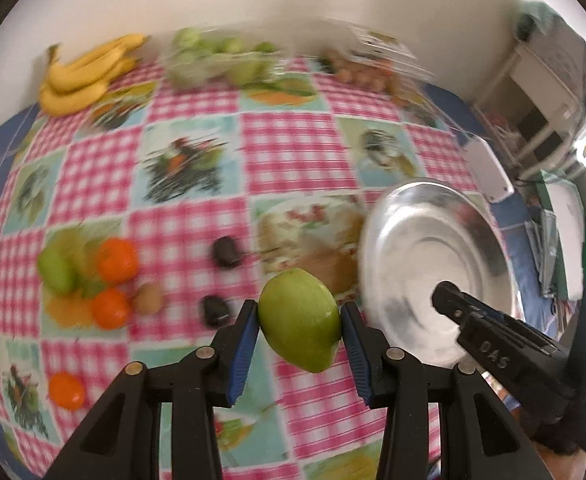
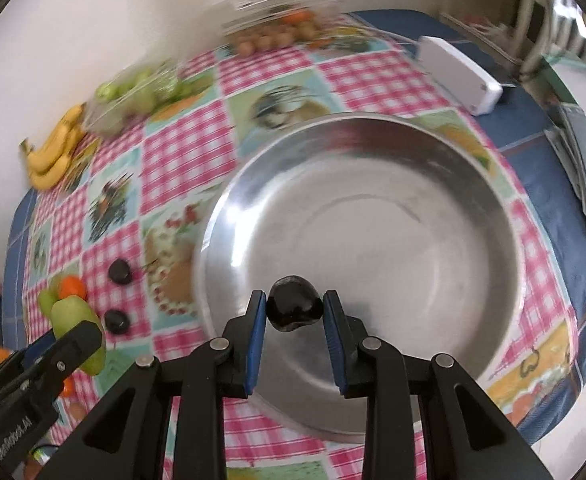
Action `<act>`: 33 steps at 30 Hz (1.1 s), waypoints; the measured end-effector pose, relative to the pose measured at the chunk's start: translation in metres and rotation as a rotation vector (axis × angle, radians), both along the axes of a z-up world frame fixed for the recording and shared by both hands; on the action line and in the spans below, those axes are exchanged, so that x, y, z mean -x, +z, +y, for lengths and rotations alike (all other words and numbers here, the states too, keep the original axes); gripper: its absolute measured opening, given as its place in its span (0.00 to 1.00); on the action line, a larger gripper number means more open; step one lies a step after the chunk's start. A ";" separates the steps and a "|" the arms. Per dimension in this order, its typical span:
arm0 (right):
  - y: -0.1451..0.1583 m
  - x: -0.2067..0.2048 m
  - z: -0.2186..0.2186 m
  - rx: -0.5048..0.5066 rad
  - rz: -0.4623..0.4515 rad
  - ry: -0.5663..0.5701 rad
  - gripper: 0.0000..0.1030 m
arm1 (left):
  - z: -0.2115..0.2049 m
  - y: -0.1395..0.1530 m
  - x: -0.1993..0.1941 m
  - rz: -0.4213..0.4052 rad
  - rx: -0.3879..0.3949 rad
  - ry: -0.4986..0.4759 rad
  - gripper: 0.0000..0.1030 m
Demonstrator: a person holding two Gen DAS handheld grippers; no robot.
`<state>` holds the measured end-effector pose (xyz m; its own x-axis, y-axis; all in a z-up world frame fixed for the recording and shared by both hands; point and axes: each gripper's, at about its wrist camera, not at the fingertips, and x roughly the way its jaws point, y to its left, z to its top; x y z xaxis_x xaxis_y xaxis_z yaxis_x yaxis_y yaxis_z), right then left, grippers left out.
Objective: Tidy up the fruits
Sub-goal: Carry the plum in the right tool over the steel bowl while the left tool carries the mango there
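The left gripper (image 1: 300, 322) pinches a green fruit (image 1: 301, 320) above the tablecloth (image 1: 293, 152); the right gripper (image 2: 295, 312) pinches a dark fruit (image 2: 294, 308) over the steel bowl (image 2: 493, 208); the carrying step seems underway; next, release inside the bowl.

right gripper (image 1: 445, 296) — "DAS" | left gripper (image 2: 75, 334) — lettering too blurred to read
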<state>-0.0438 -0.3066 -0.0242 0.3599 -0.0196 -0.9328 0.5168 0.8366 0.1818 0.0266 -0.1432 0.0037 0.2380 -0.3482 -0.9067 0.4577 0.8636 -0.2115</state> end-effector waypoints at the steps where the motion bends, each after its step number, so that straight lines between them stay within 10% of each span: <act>1: 0.000 0.001 -0.003 -0.001 0.002 -0.012 0.29 | -0.010 0.001 0.001 -0.003 0.003 -0.024 0.43; 33: -0.004 0.020 -0.061 -0.038 0.012 -0.209 0.29 | -0.103 -0.045 0.002 0.038 -0.022 -0.198 0.43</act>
<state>-0.0633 -0.3674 -0.0282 0.3410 -0.0572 -0.9383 0.6805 0.7036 0.2044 0.0244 -0.2464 -0.0413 0.1319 -0.3650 -0.9216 0.6113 0.7619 -0.2143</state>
